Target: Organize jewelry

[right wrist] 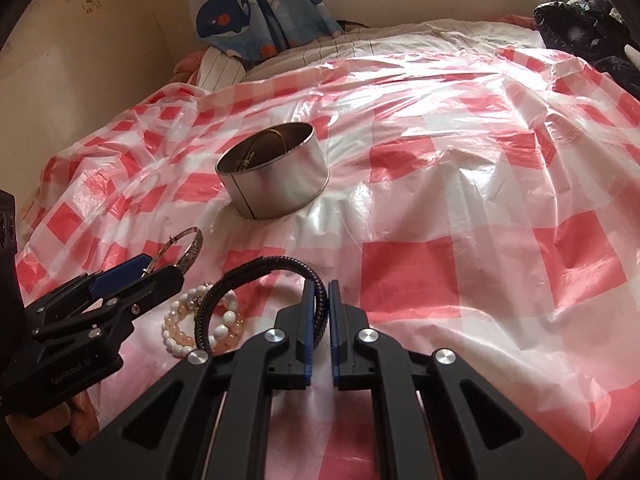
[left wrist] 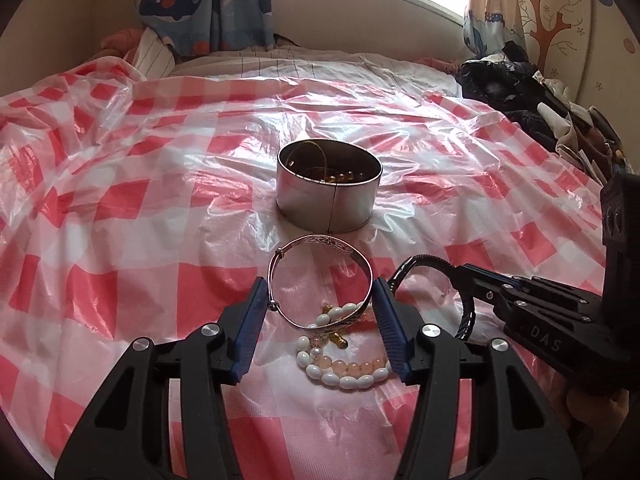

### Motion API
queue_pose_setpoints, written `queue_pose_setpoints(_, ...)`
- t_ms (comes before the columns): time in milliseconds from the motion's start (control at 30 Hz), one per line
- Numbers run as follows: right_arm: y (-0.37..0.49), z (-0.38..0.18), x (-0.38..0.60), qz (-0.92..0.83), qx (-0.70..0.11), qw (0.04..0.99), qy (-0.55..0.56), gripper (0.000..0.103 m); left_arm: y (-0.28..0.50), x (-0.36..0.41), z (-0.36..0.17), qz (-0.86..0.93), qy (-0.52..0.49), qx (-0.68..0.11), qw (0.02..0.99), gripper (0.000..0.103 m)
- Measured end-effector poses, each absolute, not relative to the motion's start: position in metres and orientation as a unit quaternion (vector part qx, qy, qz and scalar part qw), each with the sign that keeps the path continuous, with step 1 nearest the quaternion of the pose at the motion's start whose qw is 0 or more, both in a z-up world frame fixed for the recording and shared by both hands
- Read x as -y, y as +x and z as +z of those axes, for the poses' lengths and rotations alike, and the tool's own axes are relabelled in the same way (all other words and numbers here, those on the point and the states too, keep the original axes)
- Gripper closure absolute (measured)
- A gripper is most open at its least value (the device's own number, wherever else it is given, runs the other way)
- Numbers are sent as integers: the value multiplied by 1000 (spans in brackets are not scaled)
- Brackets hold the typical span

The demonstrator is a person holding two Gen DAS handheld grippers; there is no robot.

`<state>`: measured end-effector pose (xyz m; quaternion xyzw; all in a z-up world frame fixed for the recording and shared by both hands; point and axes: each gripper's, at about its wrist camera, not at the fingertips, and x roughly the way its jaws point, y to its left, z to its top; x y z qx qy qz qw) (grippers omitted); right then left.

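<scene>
A silver bangle (left wrist: 320,276) stands tilted between the blue pads of my left gripper (left wrist: 320,286), which is shut on it just above the sheet. From the right wrist view the same bangle (right wrist: 188,248) sticks up out of the left gripper (right wrist: 164,268). My right gripper (right wrist: 319,286) is shut on a black braided bracelet (right wrist: 256,268); that black bracelet (left wrist: 424,260) hangs from the right gripper (left wrist: 460,270) at the right. White and pink bead bracelets (left wrist: 344,364) (right wrist: 200,322) lie on the sheet below. A round metal tin (left wrist: 328,196) (right wrist: 280,184) beyond holds a gold chain and amber beads.
A red and white chequered plastic sheet (left wrist: 120,208) (right wrist: 460,200) covers the bed. Dark clothes (left wrist: 516,88) (right wrist: 588,28) are piled at the far right edge. Whale-print curtains (left wrist: 208,4) hang at the back wall under a window.
</scene>
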<state>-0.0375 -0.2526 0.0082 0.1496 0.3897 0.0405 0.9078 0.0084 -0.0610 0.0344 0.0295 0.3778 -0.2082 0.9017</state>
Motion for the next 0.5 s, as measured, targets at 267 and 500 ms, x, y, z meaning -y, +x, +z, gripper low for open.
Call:
queue_pose_setpoints(267, -43, 25, 263, 40, -350, 920, 171, 96, 12, 57, 35, -205, 25, -372, 905, 53)
queue_pose_setpoints(500, -32, 42, 274, 35, -321, 926, 196, 96, 22, 67, 44, -209, 19, -351, 912, 52)
